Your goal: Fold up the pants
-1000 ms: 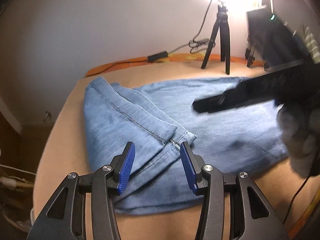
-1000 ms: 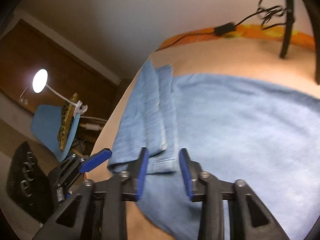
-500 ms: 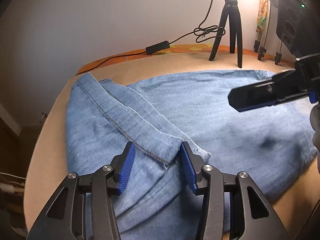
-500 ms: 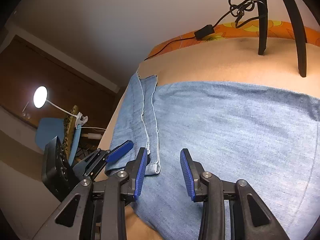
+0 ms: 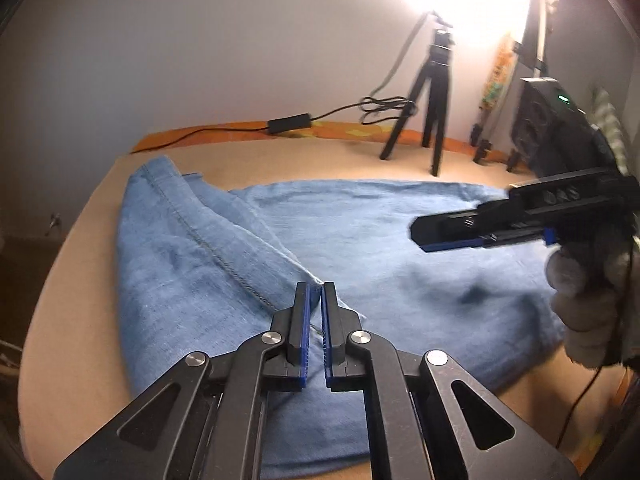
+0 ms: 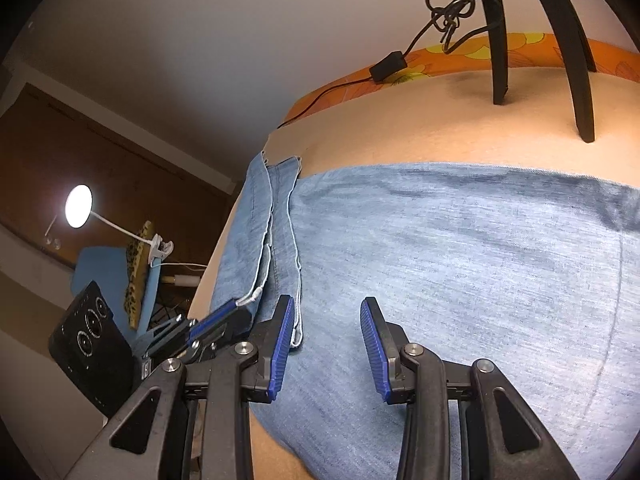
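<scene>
Left wrist view looks down on pale blue denim pants [image 5: 360, 248] spread flat over a tan padded bench [image 5: 72, 264], with two leg ends folded onto the left part. The left claw [image 5: 315, 300] has just been closing and now looks clenched on the near corner of the top leg's hem [image 5: 320, 282], denim caught between its blue ribbed pads. The right claw [image 6: 326, 344] stands released above the cloth, its pads not touching, just right of the frayed hem edge [image 6: 296, 280]; nothing is between them.

The step appears to be taking hold of the hem corners for the next fold. To do it well, the right claw should come down over the second corner and bite through every layer, then both should lift level together, keeping the edge taut so the stacked legs do not slide apart.

The denim is soft, mid-weight and limp, with a stitched seam [image 5: 208, 244] running along the leg and loose white threads at the hems. A tripod [image 5: 432, 104] stands at the far side.
</scene>
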`<state>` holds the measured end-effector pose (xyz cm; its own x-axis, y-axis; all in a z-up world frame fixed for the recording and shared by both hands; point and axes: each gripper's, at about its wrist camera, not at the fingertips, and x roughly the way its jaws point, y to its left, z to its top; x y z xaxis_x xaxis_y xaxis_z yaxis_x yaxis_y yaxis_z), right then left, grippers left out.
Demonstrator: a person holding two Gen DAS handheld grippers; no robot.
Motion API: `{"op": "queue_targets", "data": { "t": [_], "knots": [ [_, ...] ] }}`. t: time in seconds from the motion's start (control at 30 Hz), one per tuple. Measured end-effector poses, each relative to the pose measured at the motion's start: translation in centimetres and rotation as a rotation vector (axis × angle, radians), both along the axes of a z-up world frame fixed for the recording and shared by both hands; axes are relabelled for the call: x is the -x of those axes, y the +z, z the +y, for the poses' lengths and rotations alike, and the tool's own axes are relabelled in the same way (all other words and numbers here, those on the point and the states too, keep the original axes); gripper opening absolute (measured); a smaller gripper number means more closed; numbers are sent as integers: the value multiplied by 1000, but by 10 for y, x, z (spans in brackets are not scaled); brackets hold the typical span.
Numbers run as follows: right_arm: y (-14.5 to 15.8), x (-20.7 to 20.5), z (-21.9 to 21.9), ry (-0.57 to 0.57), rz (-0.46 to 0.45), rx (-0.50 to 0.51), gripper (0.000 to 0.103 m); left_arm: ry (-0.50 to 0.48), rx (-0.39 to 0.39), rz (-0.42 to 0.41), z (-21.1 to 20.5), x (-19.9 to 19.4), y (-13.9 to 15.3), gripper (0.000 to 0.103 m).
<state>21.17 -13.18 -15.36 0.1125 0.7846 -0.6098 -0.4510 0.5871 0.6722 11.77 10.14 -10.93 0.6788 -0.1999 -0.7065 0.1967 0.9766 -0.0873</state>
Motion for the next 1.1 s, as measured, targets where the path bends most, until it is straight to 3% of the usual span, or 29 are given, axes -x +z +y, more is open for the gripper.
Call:
{"op": "queue_targets", "data": {
  "t": [0.13,0.2,0.27,0.4,0.47,0.63,0.7,0.8,0.87,1.0,1.07,1.1],
  "knots": [
    [-2,1,-2,8,1,1,37,-122,-34,6,-22,17,-4,2],
    [-3,1,-1,13,0,3,37,-100,-133,-8,-30,20,-10,2],
    [-3,0,1,18,4,-1,37,-59,-112,-20,-24,18,-7,4],
    [1,2,6,25,-2,-5,37,-12,-144,-12,-18,5,-6,22],
    [4,4,7,28,-8,-9,37,-7,-177,2,-20,-2,-11,39],
    [7,8,6,36,-19,-6,37,11,-236,50,-20,-13,-27,42],
    [8,9,4,37,-20,-7,37,37,-178,51,-11,-17,-26,42],
    [9,10,-1,35,-22,-12,37,57,-114,60,2,-22,-28,32],
    [8,11,-5,30,-20,-15,37,52,-88,47,7,-22,-26,11],
    [6,9,-12,17,-12,-20,37,74,-3,-3,8,-6,-10,8],
    [5,7,-16,8,-8,-20,37,27,40,-54,3,8,2,8],
    [4,7,-17,5,-6,-20,37,-1,-13,-68,-7,13,5,8]
  ]
}}
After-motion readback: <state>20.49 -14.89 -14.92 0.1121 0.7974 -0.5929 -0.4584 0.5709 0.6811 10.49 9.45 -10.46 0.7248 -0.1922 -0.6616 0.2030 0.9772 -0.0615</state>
